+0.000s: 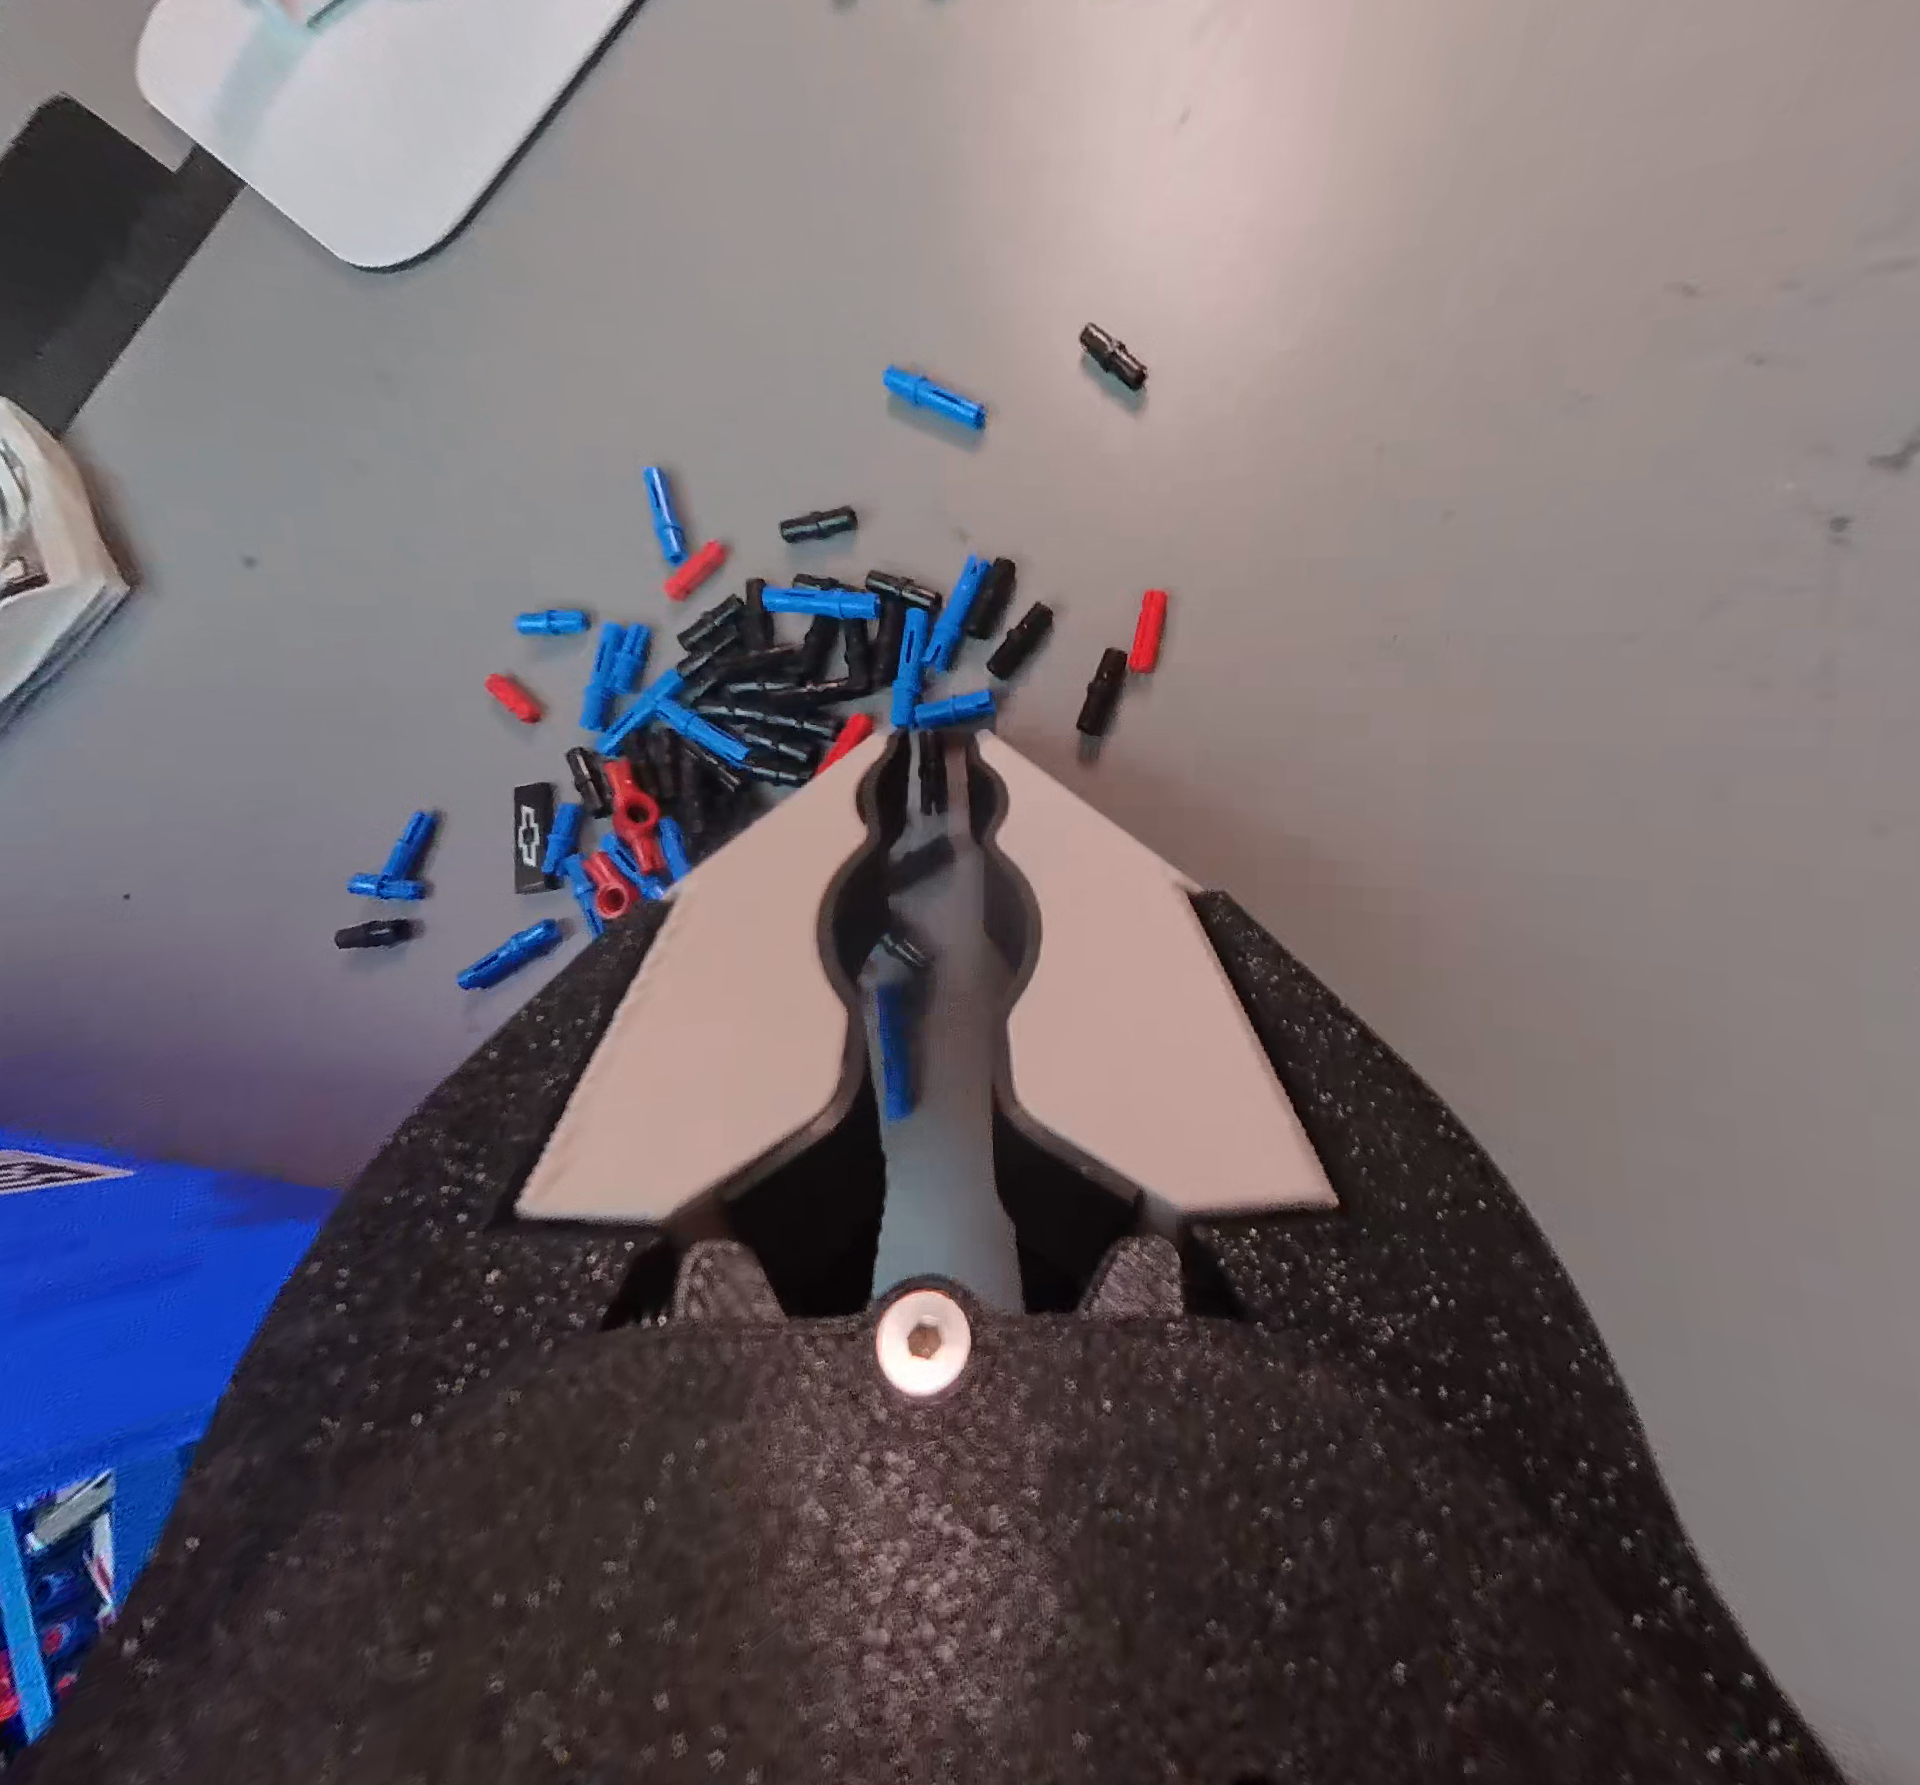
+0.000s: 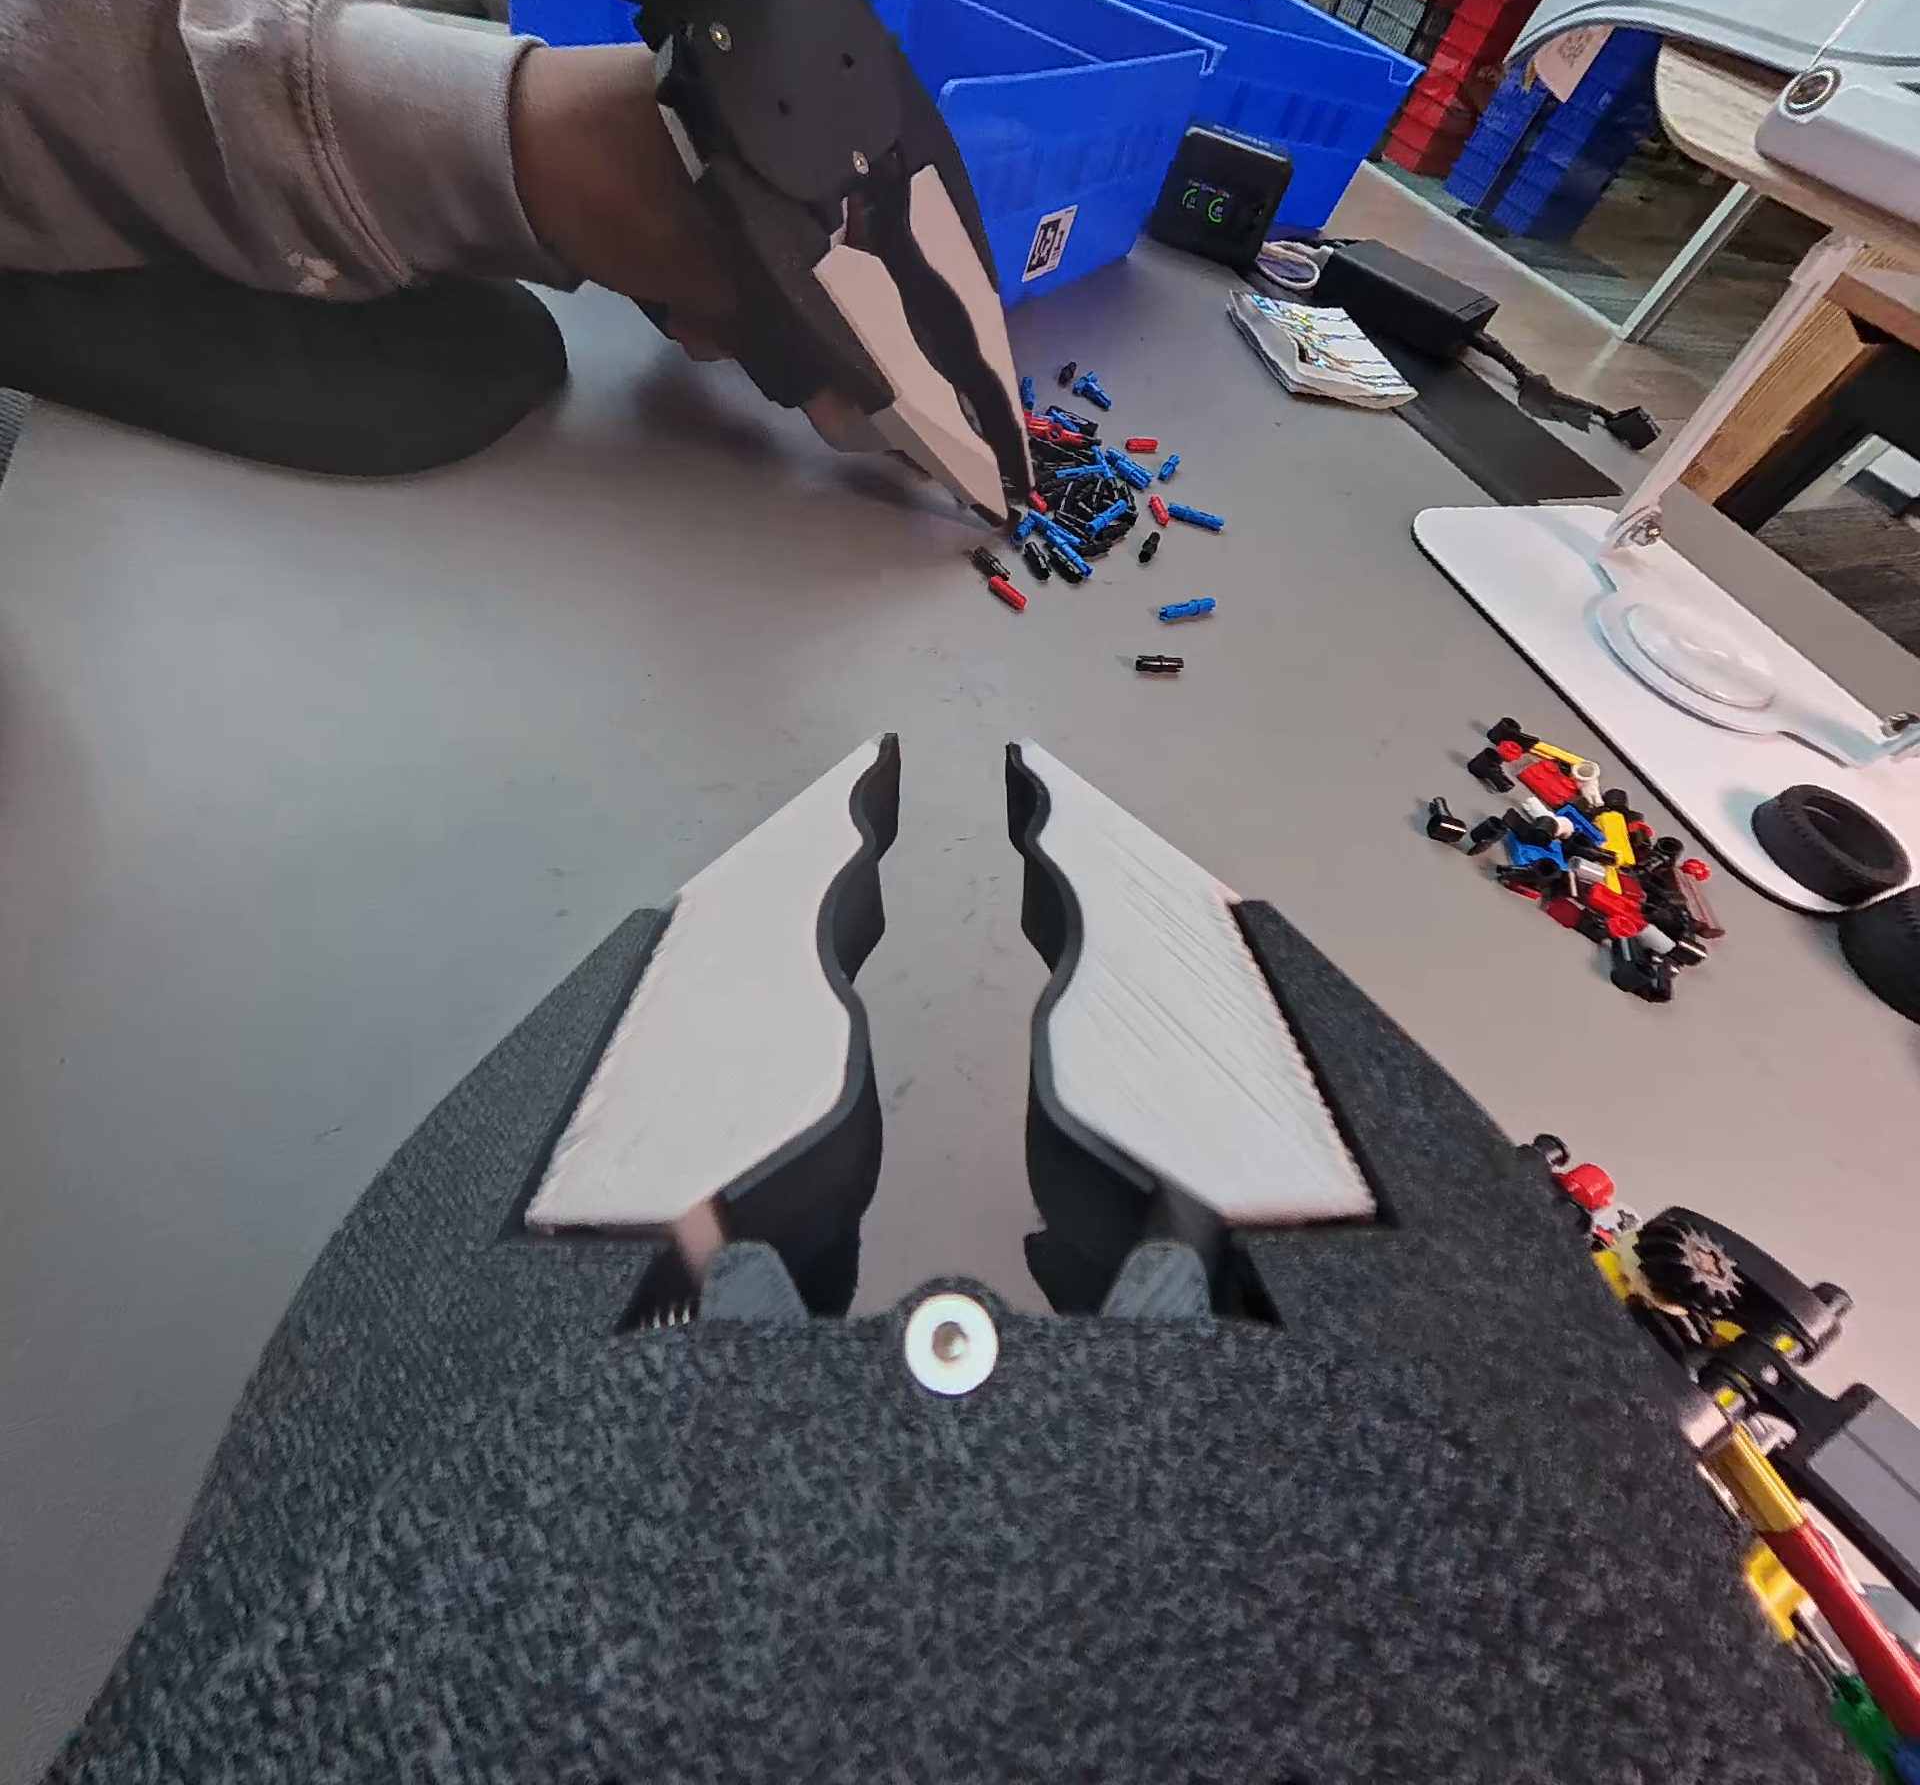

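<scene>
The left gripper (image 1: 932, 748), fingers nearly closed around a black pin (image 1: 928, 774) whose long axis runs along them, noses into the pin pile (image 1: 769, 686) on the tabletop (image 1: 1455, 385), while the right gripper (image 2: 951, 748) hovers open, well apart.

The table (image 2: 416, 696) is bare ahead of the right gripper (image 2: 952, 748) up to the pin pile (image 2: 1086, 499). The left gripper (image 2: 1003, 514) stands at the pile's near-left edge, with the hand (image 2: 623, 197) and sleeve (image 2: 208, 104) barring the left side. Loose pins (image 2: 1184, 609) lie between the right gripper and the pile. To the right, a mixed-parts pile (image 2: 1579, 852), a white stand base (image 2: 1507, 582) and a black tyre (image 2: 1829, 847) crowd the surface. Blue bins (image 2: 1091, 94) close off the far side.
</scene>
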